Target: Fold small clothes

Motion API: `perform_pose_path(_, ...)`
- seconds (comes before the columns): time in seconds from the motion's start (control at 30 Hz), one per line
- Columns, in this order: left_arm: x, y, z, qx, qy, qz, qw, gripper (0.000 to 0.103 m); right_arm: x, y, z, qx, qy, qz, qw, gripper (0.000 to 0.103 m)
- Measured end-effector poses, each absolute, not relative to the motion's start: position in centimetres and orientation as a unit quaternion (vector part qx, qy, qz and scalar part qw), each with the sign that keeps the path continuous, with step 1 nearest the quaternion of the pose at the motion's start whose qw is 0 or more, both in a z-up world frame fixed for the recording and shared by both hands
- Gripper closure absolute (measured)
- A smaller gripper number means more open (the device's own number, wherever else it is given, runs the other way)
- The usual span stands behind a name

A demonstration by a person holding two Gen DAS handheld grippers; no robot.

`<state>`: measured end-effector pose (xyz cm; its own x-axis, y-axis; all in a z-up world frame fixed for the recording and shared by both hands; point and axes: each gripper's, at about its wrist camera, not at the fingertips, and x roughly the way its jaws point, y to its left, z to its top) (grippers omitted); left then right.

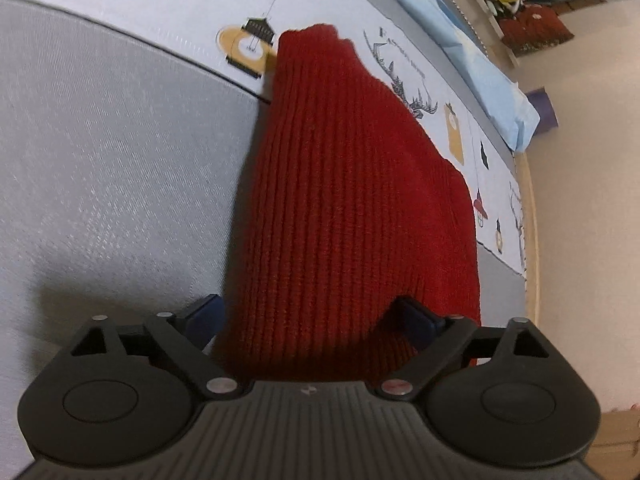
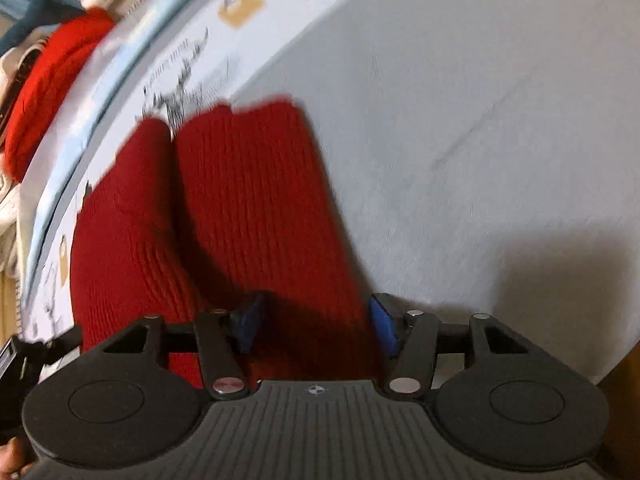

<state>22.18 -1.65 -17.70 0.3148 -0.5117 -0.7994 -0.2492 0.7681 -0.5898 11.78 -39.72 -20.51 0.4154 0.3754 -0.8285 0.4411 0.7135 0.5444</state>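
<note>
A grey sheet point(image 1: 120, 152) covers the bed, with a printed white cloth point(image 1: 192, 28) along its far side, from ten to three o'clock in the left wrist view. On both lies a red knitted garment point(image 1: 340, 200), stretching from six towards twelve o'clock. The left gripper point(image 1: 312, 320) stands spread wide, the garment's near end lying between its fingers. The right gripper point(image 2: 316, 324) is partly spread, its blue pads point(image 2: 382, 322) flanking the knit; whether they press it cannot be told.
</note>
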Motion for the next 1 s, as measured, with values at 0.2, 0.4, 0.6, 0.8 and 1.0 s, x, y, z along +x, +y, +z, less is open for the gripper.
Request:
perform_pose_path(0.2, 22.1, -2.1, -16.7, -0.302, 0.566, -0.108, 0.76, 0.034, 11.9, -38.0, -19.3, 0.345, 0.533, -0.012, 0.773, 0.066)
perform_pose_path(0.4, 21.5, -0.3, -12.8, -0.25, 0.533, -0.12, 0.8, 0.048, 12.4, -36.2, -17.8, 0.334, 0.511, -0.012, 0.792, 0.083)
perform_pose_path(0.6, 20.7, 7.2, -8.9, -0.228, 0.503, -0.072, 0.831, 0.05, 14.0, -30.2, -15.9, 0.332, 0.483, 0.082, 0.806, 0.086)
perform_pose_path(0.8, 19.2, 15.1, -6.9, -0.236, 0.489, 0.006, 0.84, 0.048, 15.6, -22.6, -16.2, 0.298, 0.504, 0.157, 0.795, 0.086)
perform_pose_path(1.0, 16.9, 15.6, -5.6, -0.173, 0.494, -0.039, 0.851, 0.048, 14.0, -21.8, -15.1, 0.255, 0.508, 0.109, 0.815, 0.083)
